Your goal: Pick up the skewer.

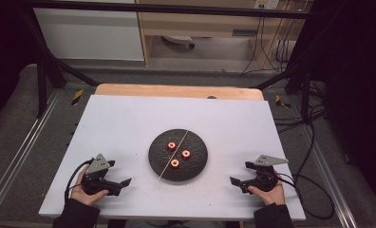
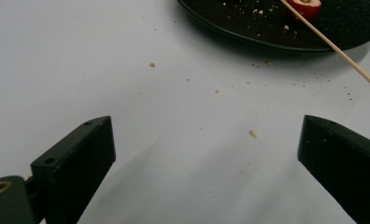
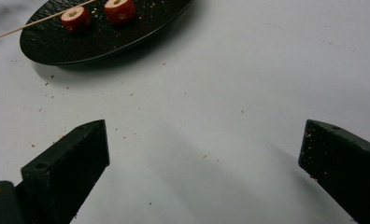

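A round black plate (image 1: 200, 164) lies in the middle of the white board. On it sit three red cored fruit pieces (image 1: 186, 154), and a thin wooden skewer (image 1: 163, 173) lies across it with its near end poking over the rim. My left gripper (image 1: 122, 184) rests on the board left of the plate, jaws wide open with nothing between them. My right gripper (image 1: 238, 183) rests to the right, also open and empty. The left gripper view catches the plate's rim (image 2: 230, 33), one fruit piece (image 2: 304, 5) and the skewer tip (image 2: 356, 71). Two fruit pieces (image 3: 120, 10) lie on the plate (image 3: 57, 49) in the right gripper view.
The white board (image 1: 129, 118) lies on a wooden table (image 1: 176, 90) and is speckled with crumbs (image 2: 252, 133) near the plate. Black frame legs and cables stand at both sides, and a cable (image 1: 314, 190) trails from the right gripper.
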Available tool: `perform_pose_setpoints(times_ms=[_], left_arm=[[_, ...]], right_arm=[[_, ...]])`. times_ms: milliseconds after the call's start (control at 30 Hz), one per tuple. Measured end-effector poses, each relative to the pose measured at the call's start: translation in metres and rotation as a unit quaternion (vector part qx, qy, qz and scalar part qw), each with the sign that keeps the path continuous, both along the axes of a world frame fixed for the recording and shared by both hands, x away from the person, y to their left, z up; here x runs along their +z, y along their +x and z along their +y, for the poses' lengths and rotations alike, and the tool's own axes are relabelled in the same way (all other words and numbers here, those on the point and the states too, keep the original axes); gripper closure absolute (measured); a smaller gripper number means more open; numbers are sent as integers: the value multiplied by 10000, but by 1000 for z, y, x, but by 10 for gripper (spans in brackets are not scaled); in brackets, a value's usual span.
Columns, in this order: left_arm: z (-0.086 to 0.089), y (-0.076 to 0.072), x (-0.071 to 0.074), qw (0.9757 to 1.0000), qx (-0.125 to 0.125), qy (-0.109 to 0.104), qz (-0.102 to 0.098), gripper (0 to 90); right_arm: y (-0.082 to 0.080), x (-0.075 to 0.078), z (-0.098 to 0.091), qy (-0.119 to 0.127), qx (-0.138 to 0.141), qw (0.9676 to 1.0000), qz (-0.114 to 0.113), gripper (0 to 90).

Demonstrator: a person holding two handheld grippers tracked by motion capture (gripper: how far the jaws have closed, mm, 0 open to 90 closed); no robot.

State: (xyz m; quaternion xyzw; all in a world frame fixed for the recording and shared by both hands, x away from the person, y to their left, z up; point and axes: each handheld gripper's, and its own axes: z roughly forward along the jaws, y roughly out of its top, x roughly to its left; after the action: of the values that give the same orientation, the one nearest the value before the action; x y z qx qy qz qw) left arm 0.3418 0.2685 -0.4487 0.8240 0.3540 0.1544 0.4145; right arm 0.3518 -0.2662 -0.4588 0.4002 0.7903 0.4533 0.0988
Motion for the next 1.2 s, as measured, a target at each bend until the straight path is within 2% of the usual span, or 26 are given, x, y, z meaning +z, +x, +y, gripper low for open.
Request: perform_pose_setpoints(times_ms=[133, 567, 900, 1200], left_arm=[[-2, 0, 2, 10000, 6, 14, -12, 43], [-12, -1, 5, 10000, -26, 26, 17, 43], [-26, 2, 9, 9999, -69, 90, 54, 45], [-43, 5, 18, 9998, -45, 156, 91, 52]], right_arm=[[0, 1, 0, 47, 1, 10000, -3, 25], [1, -1, 1, -30, 18, 10000, 14, 22], [1, 0, 1, -19, -8, 10000, 18, 23], [0, 0, 1, -30, -22, 10000, 19, 22]])
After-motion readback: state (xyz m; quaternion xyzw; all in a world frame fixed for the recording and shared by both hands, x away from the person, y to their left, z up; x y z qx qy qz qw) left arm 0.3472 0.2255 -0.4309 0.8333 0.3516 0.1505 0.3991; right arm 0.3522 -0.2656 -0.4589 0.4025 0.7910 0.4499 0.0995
